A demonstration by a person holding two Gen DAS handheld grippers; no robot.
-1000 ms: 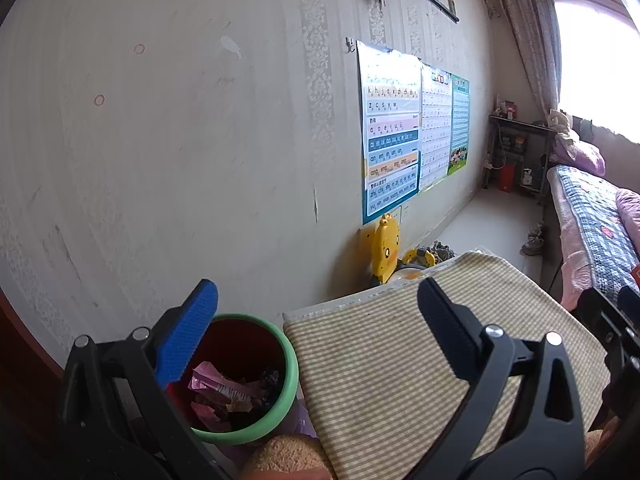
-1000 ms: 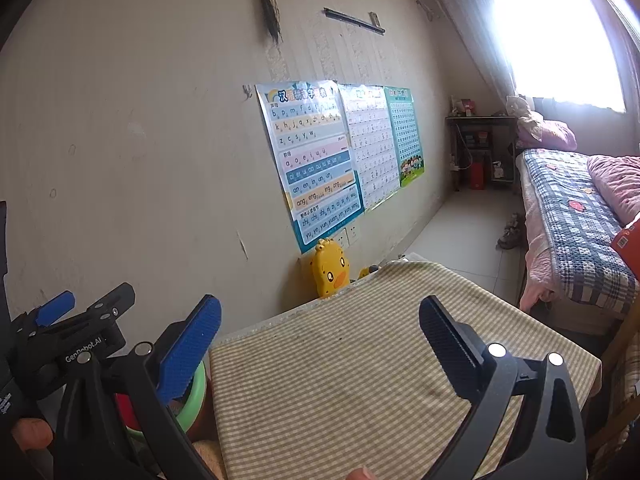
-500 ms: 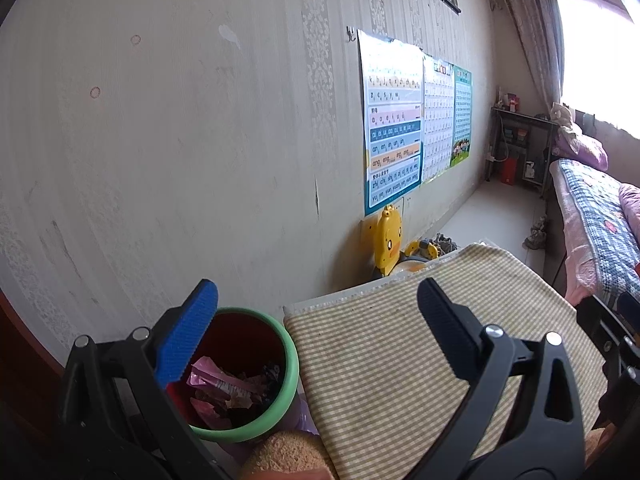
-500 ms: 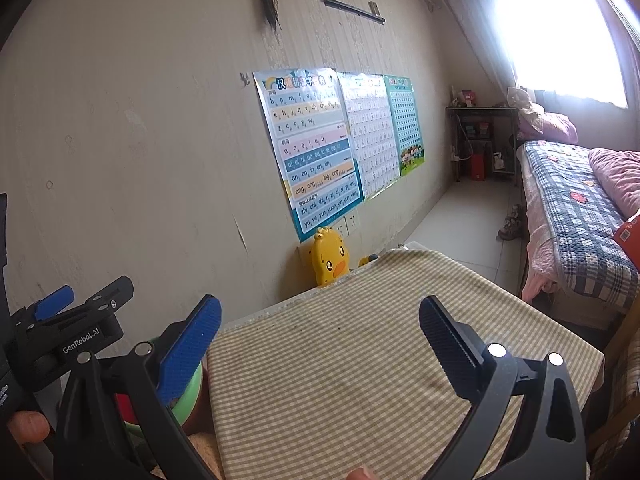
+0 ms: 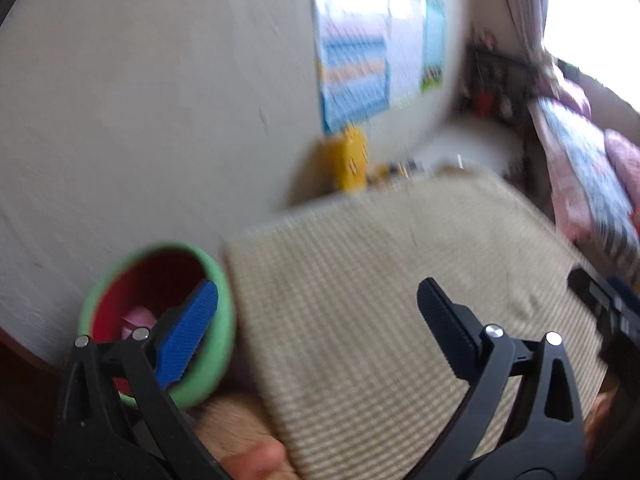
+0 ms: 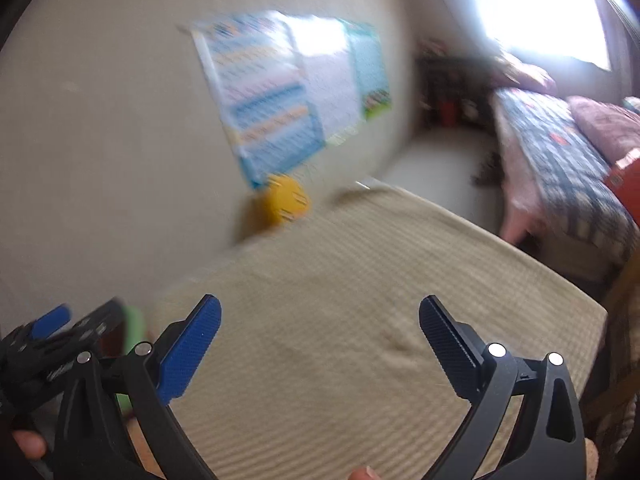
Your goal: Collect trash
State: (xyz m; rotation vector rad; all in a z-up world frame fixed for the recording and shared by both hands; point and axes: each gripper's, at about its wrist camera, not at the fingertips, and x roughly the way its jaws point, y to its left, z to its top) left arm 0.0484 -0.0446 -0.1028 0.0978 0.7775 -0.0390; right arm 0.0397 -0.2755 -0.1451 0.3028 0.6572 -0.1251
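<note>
A red trash bin with a green rim [image 5: 216, 280] stands left of the table and holds a pink wrapper [image 5: 138, 318]; a sliver of its green rim shows in the right wrist view [image 6: 134, 326]. My left gripper [image 5: 318, 308] is open and empty, its left finger over the bin's rim. My right gripper [image 6: 320, 324] is open and empty above the checked tablecloth [image 6: 360, 300]. The left gripper also shows at the left edge of the right wrist view [image 6: 52, 338]. Both views are blurred by motion.
The table with the checked cloth [image 5: 380, 280] stands against a wall with posters [image 5: 360, 64]. A yellow duck toy [image 6: 286, 200] sits behind the table. A bed [image 6: 560, 152] lies at the right, under a bright window [image 6: 540, 4].
Both grippers have tilted downward fast, so the bin and table sit higher in view and the frames are blurred. Both stay open and empty.
</note>
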